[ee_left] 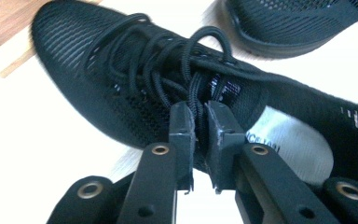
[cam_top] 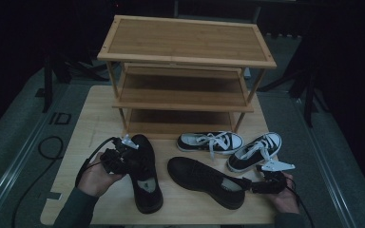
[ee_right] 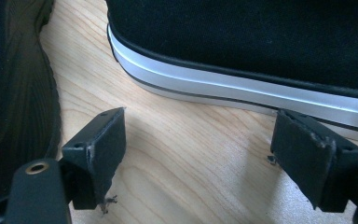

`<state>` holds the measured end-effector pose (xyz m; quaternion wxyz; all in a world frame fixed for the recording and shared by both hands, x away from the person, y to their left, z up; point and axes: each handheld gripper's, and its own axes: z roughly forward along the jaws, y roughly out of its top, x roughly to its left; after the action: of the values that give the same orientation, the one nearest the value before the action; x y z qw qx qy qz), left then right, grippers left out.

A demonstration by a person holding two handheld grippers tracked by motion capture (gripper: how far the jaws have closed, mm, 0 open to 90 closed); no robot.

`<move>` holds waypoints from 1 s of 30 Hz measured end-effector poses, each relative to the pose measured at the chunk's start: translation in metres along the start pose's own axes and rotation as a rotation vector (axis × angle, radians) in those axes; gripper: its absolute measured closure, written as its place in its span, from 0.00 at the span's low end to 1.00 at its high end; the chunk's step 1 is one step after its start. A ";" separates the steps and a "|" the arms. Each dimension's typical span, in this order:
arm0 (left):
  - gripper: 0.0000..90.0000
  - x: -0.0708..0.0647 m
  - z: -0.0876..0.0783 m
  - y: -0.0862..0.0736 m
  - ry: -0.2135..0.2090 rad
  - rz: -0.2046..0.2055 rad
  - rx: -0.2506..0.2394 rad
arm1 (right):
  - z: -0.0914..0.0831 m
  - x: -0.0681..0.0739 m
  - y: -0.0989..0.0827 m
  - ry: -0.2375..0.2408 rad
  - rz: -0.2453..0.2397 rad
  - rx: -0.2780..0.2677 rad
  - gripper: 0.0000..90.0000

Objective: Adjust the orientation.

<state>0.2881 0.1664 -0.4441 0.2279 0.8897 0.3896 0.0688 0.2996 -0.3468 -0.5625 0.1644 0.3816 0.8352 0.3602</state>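
Note:
A black mesh lace-up shoe (cam_top: pixel 146 183) lies on the table's left side, toe toward the rack. My left gripper (cam_top: pixel 134 160) comes at it from the left. In the left gripper view this gripper (ee_left: pixel 199 116) is shut on the shoe's (ee_left: pixel 93 79) laced tongue, and black lace cord is pinched between the pads. The matching black shoe (cam_top: pixel 204 183) lies slantwise at the centre. My right gripper (cam_top: pixel 248 184) rests at that shoe's heel end. In its own view the right gripper (ee_right: pixel 200 130) is open over bare wood, with nothing between the jaws.
A three-tier bamboo shoe rack (cam_top: pixel 185 52) stands at the back of the wooden table (cam_top: pixel 90 118). Two black canvas sneakers with white soles (cam_top: pixel 209 141) (cam_top: pixel 254 152) lie in front of it. One sneaker's sole (ee_right: pixel 242 84) runs just beyond the right jaws.

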 end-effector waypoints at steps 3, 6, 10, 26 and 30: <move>0.93 0.005 -0.005 -0.003 0.017 -0.004 -0.001 | 0.000 0.000 0.000 0.000 0.000 0.000 0.20; 0.93 0.013 -0.009 -0.006 0.036 -0.008 -0.001 | 0.000 0.000 0.000 0.000 0.000 0.000 0.20; 0.93 0.021 -0.012 -0.007 0.059 -0.005 0.006 | 0.000 0.000 0.000 0.000 0.000 0.000 0.20; 0.82 0.031 0.001 -0.022 0.058 -0.056 0.029 | 0.000 0.000 0.000 0.000 0.000 0.000 0.20; 0.82 0.030 0.007 -0.020 0.070 -0.046 0.056 | 0.000 0.000 0.000 0.000 0.000 0.000 0.20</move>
<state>0.2978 0.1976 -0.4617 0.1906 0.8837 0.4193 0.0837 0.2996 -0.3467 -0.5625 0.1645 0.3818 0.8352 0.3601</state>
